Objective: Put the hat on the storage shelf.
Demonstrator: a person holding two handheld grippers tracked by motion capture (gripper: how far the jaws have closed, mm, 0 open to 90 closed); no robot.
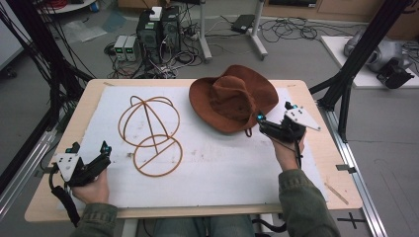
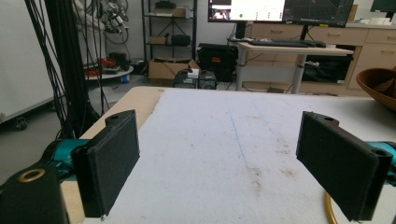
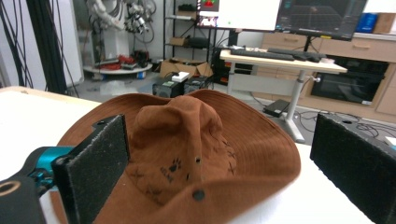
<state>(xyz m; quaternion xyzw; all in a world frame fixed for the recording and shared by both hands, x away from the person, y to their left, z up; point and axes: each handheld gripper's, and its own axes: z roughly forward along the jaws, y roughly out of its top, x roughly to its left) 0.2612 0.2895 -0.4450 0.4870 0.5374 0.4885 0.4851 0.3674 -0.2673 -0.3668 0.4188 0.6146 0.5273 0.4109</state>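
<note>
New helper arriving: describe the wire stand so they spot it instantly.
On the white mat covering the wooden table, look at its left half, beside the brown wide-brimmed suede hat. The golden-brown wire hat stand lies there: open hoops, not fabric.

1. One brown hat [image 1: 233, 103] lies on the tabletop [image 1: 316, 163].
2. One wire hat stand [image 1: 150, 133], made of thin brown hoops.
3. One white mat [image 1: 212, 173] covering most of the tabletop.
4. Two grippers: the left gripper [image 1: 90, 150] and the right gripper [image 1: 274, 114], each with two black fingers [image 2: 109, 163].
5. Two hands, one per gripper.
</note>
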